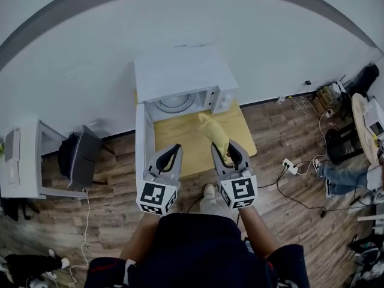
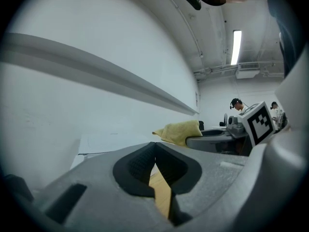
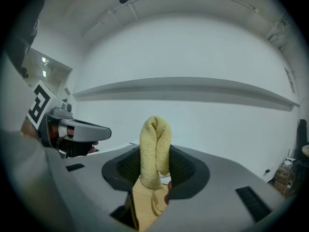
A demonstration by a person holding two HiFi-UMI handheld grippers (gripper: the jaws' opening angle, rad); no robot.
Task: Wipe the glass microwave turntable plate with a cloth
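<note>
**Cloth is taken, the wiping is not yet begun**

The glass turntable plate (image 1: 175, 104) lies inside the open microwave (image 1: 183, 71), and no gripper touches it. In front of the microwave, above the wooden surface (image 1: 195, 152), the right gripper (image 1: 227, 150) has its fingers (image 3: 182, 166) closed on the folded yellow cloth (image 3: 155, 146). The left gripper (image 1: 172, 152), also in front of the microwave, has its fingers (image 2: 137, 161) pressed together on nothing. As I judge, reaching the plate and all the wiping are still left.

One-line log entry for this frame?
left gripper: shut, empty | right gripper: shut on cloth | turntable plate: inside microwave, door open | contact with plate: none yet
</note>
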